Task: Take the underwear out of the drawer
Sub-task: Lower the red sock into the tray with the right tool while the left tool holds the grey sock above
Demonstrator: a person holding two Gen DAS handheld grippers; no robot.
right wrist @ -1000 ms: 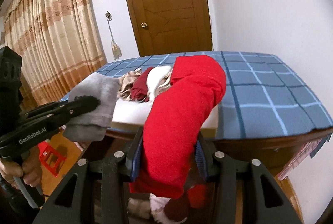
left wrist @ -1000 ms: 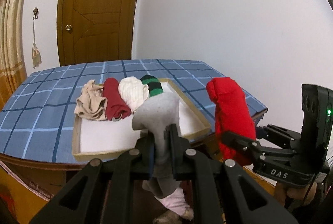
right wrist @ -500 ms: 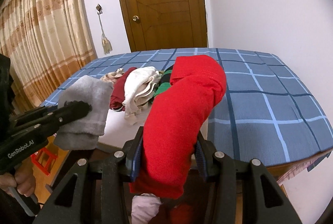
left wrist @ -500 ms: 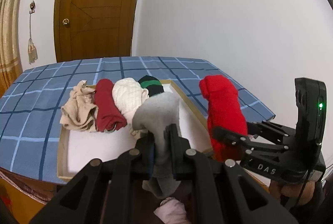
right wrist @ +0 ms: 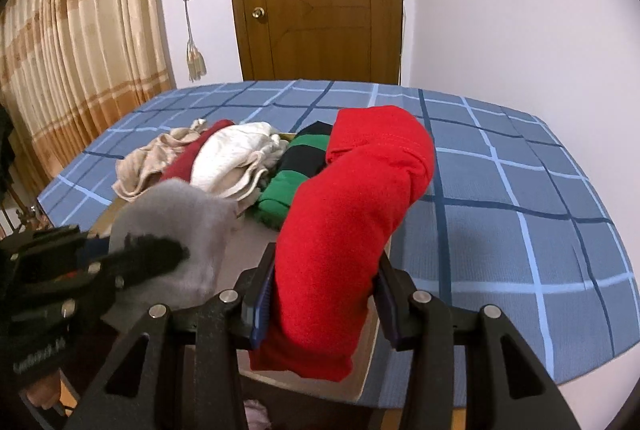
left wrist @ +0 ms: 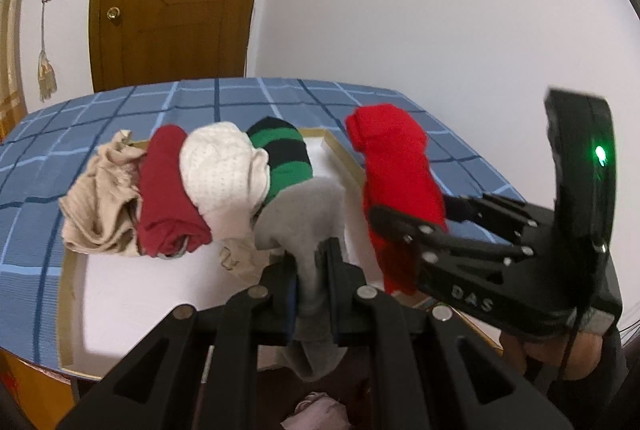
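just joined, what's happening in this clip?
A person holds two hand-held grippers over a shallow tray on a blue checked table. The left hand-held gripper is shut on a grey garment; the right hand-held gripper is shut on a red rolled garment. Four rolled pieces already lie in the tray.

A grey rolled garment stands upright at lower centre of the left wrist view, pinched at its waist. A bright red roll fills the centre of the right wrist view, leaning right. Beige, maroon, cream and green-black striped rolls lie side by side mid-frame left.
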